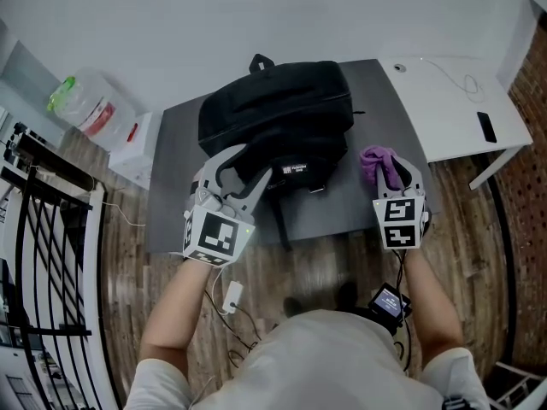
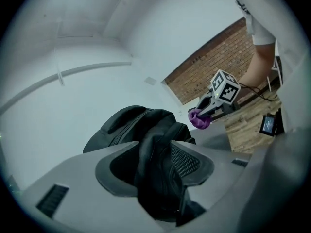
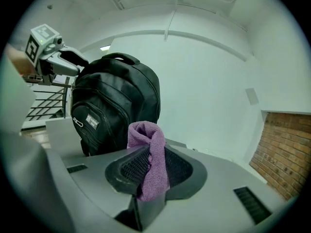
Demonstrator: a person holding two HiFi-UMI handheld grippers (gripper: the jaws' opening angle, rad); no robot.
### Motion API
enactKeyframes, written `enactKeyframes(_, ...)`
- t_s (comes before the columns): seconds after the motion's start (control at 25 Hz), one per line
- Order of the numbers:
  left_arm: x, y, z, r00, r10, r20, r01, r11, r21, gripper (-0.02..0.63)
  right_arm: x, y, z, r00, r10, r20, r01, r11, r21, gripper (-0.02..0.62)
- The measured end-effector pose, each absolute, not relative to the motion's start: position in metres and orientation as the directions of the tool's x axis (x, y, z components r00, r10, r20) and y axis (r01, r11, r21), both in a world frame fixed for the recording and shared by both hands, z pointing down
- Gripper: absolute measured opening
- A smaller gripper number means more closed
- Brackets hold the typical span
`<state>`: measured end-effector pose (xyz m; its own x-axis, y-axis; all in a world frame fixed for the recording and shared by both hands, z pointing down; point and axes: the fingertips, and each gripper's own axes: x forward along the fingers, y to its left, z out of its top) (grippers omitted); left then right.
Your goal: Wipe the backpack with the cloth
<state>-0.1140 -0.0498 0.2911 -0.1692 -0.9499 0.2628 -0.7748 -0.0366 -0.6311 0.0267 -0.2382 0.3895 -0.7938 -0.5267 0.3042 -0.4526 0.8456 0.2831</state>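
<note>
The black backpack (image 1: 282, 114) stands upright on a dark grey surface (image 1: 184, 178), in the upper middle of the head view. Its top handle is toward the upper edge of the frame and its front pocket with a small label faces down the frame.

The left claw (image 1: 256, 161) is at the lower left side of the backpack, and its jaws are spread wide. In the left gripper view a black fold of the backpack stands between the two pads. The pads do not seem to press on it.

The right claw (image 1: 395, 171) is at the right of the backpack, a little apart from it, over the right edge of the surface. Its jaws are pressed together on the purple cloth (image 1: 379, 162). The cloth sticks out above the jaws as a bunched loop, and in the right gripper view it also hangs down between the pads.

A white table (image 1: 453, 101) stands at the upper right, just beside the surface.
</note>
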Motion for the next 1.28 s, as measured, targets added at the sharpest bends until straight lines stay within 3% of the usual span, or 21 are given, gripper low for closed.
enactKeyframes(0.4, -0.119, -0.022, 0.299, -0.163, -0.955, 0.248, -0.886, 0.032, -0.462, 0.186, -0.009, -0.140, 0.380, -0.927, -0.268, 0.264, -0.260, 0.963, 0.064, 0.098)
enactKeyframes(0.84, -0.126, 0.066, 0.350, -0.227, -0.949, 0.217, -0.971, 0.205, -0.122, 0.186, -0.123, 0.004, 0.366, -0.964, 0.082, 0.253, 0.107, 0.990, 0.090, 0.098)
enactKeyframes(1.28, -0.122, 0.074, 0.368, -0.208, -0.954, 0.216, -0.978, 0.205, -0.038, 0.186, -0.136, -0.039, 0.387, -0.943, -0.138, 0.303, -0.038, 0.949, 0.313, 0.098)
